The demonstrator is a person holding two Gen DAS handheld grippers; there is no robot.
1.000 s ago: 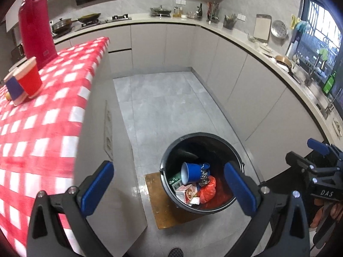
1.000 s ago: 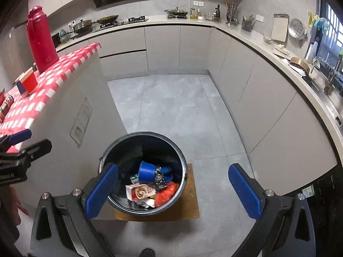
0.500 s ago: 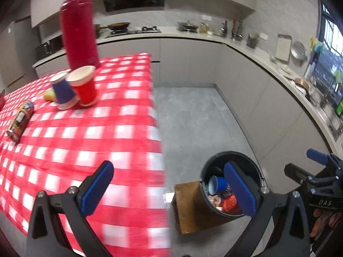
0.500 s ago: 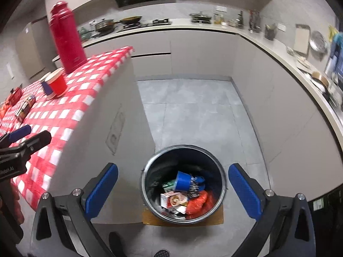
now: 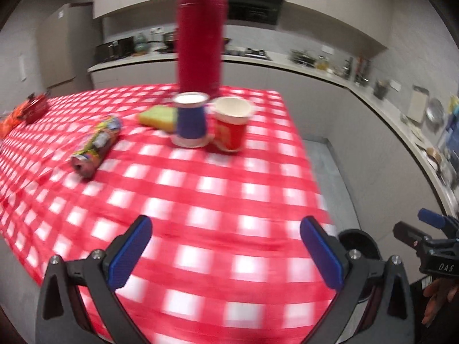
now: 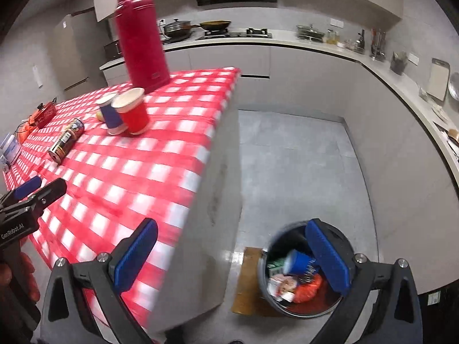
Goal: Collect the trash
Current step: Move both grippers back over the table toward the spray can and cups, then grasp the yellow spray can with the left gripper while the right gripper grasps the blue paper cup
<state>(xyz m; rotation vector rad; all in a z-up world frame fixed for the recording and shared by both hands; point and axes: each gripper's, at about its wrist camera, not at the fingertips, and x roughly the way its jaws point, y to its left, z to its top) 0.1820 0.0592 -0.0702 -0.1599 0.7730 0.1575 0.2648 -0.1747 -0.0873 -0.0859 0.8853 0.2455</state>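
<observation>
On the red-checked table (image 5: pixel 218 200) stand a blue paper cup (image 5: pixel 190 121) and a red paper cup (image 5: pixel 231 123), with a can (image 5: pixel 96 146) lying on its side to their left. My left gripper (image 5: pixel 226 253) is open and empty above the table's near part. My right gripper (image 6: pixel 232 258) is open and empty, over the table's corner and the floor. The black trash bin (image 6: pixel 304 269) on the floor holds a blue cup and wrappers. The cups (image 6: pixel 126 114) and can (image 6: pixel 66 140) also show in the right wrist view.
A tall red thermos (image 5: pixel 200 34) stands behind the cups, with a yellow-green sponge (image 5: pixel 159 117) beside them. Red-orange bags (image 5: pixel 25 111) lie at the far left. Kitchen counters (image 6: pixel 401 91) line the back and right walls. The bin sits on a brown mat (image 6: pixel 246 281).
Both grippers have swung left and up, away from the bin toward the table. The cups, can and thermos now fill the left wrist view. Both grippers stay open.
</observation>
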